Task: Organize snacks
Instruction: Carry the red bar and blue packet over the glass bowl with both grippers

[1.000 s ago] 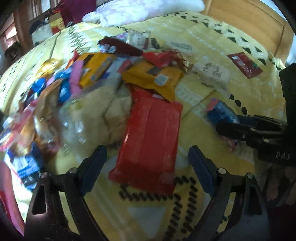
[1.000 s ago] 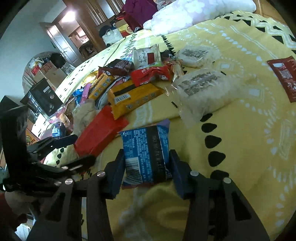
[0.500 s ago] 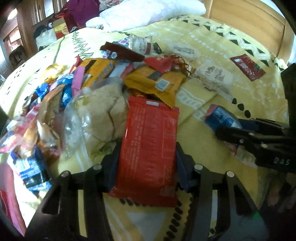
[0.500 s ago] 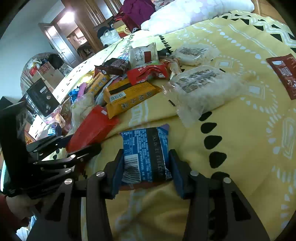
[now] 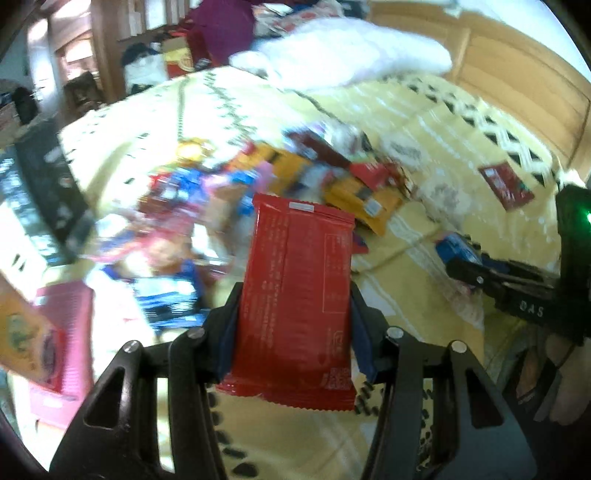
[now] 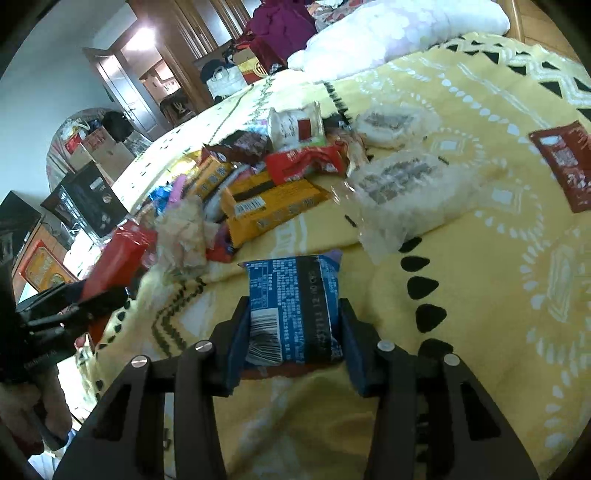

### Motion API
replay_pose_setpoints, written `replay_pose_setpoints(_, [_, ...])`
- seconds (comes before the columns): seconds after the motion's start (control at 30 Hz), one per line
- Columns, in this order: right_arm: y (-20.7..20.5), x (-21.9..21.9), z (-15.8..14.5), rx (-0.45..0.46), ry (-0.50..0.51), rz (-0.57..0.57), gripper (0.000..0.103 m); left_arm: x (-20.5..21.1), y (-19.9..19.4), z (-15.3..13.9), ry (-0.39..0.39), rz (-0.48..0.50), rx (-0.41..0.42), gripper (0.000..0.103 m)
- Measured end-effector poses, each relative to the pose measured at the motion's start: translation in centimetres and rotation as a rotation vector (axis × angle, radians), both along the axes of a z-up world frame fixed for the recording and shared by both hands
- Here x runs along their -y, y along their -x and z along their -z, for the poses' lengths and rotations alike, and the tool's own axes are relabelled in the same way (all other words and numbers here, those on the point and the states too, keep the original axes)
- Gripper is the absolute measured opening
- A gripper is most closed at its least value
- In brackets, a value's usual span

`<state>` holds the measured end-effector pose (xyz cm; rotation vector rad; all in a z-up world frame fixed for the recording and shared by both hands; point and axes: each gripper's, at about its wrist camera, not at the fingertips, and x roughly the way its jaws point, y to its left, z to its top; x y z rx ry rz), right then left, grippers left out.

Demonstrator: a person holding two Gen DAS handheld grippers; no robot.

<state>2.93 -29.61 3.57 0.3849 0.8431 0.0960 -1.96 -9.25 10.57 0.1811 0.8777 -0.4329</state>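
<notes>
My left gripper (image 5: pixel 295 328) is shut on a long red snack packet (image 5: pixel 295 295) and holds it lifted above the yellow bedspread (image 5: pixel 406 280). The same red packet (image 6: pixel 114 258) and the left gripper (image 6: pixel 70 310) show at the left of the right wrist view. My right gripper (image 6: pixel 291 339) is shut on a blue snack packet (image 6: pixel 293 310), low over the bedspread (image 6: pixel 498 295). That blue packet (image 5: pixel 456 247) and the right gripper (image 5: pixel 480 269) show at the right of the left wrist view. A pile of mixed snack packets (image 6: pixel 258 184) lies beyond both grippers.
Two clear bags of white snacks (image 6: pixel 406 188) and a dark red packet (image 6: pixel 565 162) lie to the right of the pile. A white pillow (image 6: pixel 399 33) lies at the bed's head. Boxes (image 6: pixel 88 199) stand beside the bed at the left, with a pink box (image 5: pixel 59 343) below.
My left gripper closed on the red packet and lifted it off the bed, swinging left. My right gripper stayed shut on the blue packet with little movement.
</notes>
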Motion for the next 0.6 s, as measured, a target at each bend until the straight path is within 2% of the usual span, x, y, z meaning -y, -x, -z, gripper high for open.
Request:
replay_pose_setpoints(0.13, [0.1, -1.8, -3.4, 0.058, 0.021, -0.040, 0.049, -3.1, 0.5, -3.5, 0.028, -0.084, 0.083, 0.052])
replay_pose_setpoints(0.33, [-1.7, -5.8, -9.8, 0.169, 0.045, -0.124, 0.049, -10.4, 1.2, -10.0, 0.075, -0.267, 0.225, 0.052])
replay_pose_setpoints(0.6, [-5.6, -15.8, -18.7, 0.317, 0.021, -0.298, 0.049, -20.9, 2.2, -14.9, 0.074, -0.513, 0.344, 0.052])
